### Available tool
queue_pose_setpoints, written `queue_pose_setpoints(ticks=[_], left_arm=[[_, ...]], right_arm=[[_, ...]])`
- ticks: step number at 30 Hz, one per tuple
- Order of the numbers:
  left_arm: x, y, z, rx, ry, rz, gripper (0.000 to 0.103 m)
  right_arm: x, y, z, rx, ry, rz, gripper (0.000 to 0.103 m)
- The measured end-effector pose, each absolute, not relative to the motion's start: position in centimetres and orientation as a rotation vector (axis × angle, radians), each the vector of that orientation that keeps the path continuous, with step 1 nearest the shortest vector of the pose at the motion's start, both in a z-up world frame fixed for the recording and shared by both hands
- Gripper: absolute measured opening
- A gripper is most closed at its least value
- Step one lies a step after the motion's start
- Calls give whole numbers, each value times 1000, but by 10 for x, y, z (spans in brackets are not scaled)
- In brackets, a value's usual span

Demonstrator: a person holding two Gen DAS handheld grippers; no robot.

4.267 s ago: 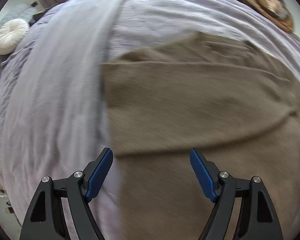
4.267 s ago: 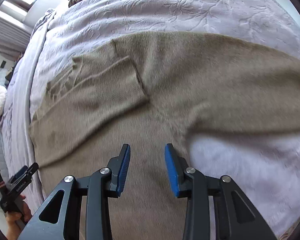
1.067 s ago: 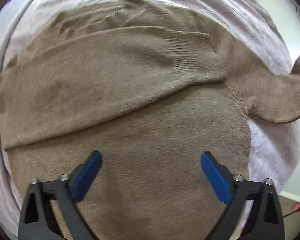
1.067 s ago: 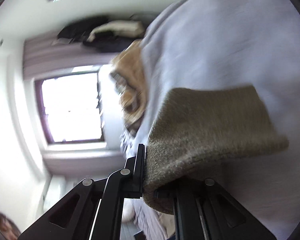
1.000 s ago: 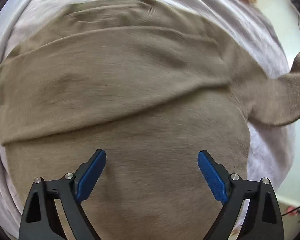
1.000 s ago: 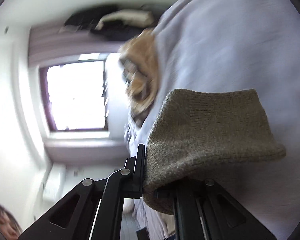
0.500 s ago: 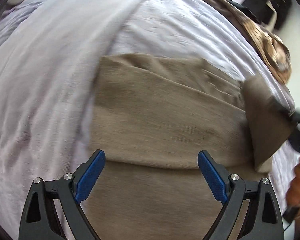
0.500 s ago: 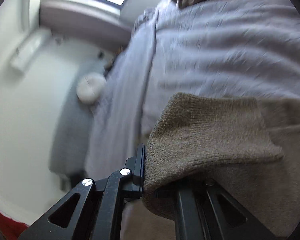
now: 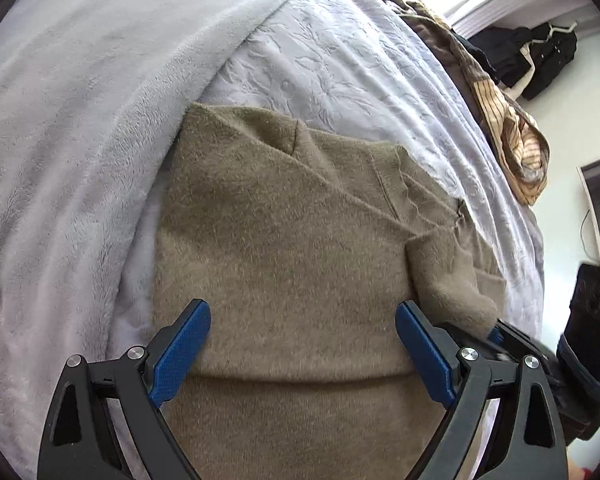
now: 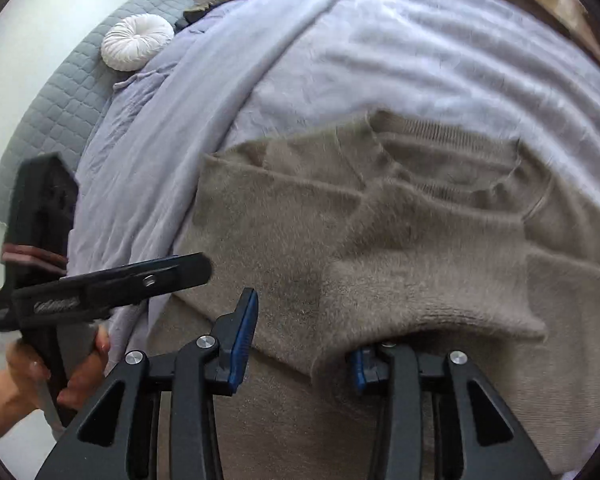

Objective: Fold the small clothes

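A fuzzy olive-brown sweater [image 9: 292,240] lies on the lilac bedspread [image 9: 332,60], both sleeves folded across its body. My left gripper [image 9: 303,354] is open and empty, hovering low over the sweater's body. My right gripper [image 10: 300,340] is open; the right sleeve's cuff [image 10: 428,296] drapes over its right finger, no longer clamped. The cuff also shows in the left wrist view [image 9: 448,280], with the right gripper's fingers [image 9: 512,340] just under it. The left gripper's body [image 10: 100,284] and the hand holding it show at the left of the right wrist view.
A lilac fleece blanket [image 9: 68,100] lies along the sweater's left side. A striped tan garment [image 9: 512,136] sits at the bed's far edge. A white round cushion [image 10: 136,46] rests against the grey quilted headboard [image 10: 64,96]. Dark clothes [image 9: 532,56] hang by the wall.
My right gripper carried the right sleeve over the sweater's body, lowered it and opened its jaws. My left gripper swung back over the body, staying open.
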State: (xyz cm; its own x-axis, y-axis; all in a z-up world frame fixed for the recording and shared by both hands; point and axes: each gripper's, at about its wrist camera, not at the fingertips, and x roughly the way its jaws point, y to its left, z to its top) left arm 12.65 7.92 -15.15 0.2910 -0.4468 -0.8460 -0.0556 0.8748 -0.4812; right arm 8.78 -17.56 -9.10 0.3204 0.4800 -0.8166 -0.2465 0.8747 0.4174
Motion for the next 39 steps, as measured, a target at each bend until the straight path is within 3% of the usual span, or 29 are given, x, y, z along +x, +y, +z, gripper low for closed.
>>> queue_pose_setpoints(ticks=[4,6,12,19,26,31,39], left_arm=[[132,92,-152,-525,1247,-269,94],[133,101,-152,-571,1238,-282,94],[146,108,-170,-742,1284,-439,95],[150,91,-174,-765,1303,-485,95],[146,93,-166,-822,1292,-517,95],[148,88,-160,-795,1290,-536,95],[143,96,-157,-873,1262,-525,95]], right_arm=[[83,-210,-90,442,1109,386,42],[88,-207,-93,451,1093,374,31],[71,-137,-91,30,1127,569,34],[42,-142,-102,21,1185,575,39],[-1,-277,-116,542,1254,270,41],[-50,-363,-134,898,1202,90,43],[-71,-401,-155,1217,1107,57,44]])
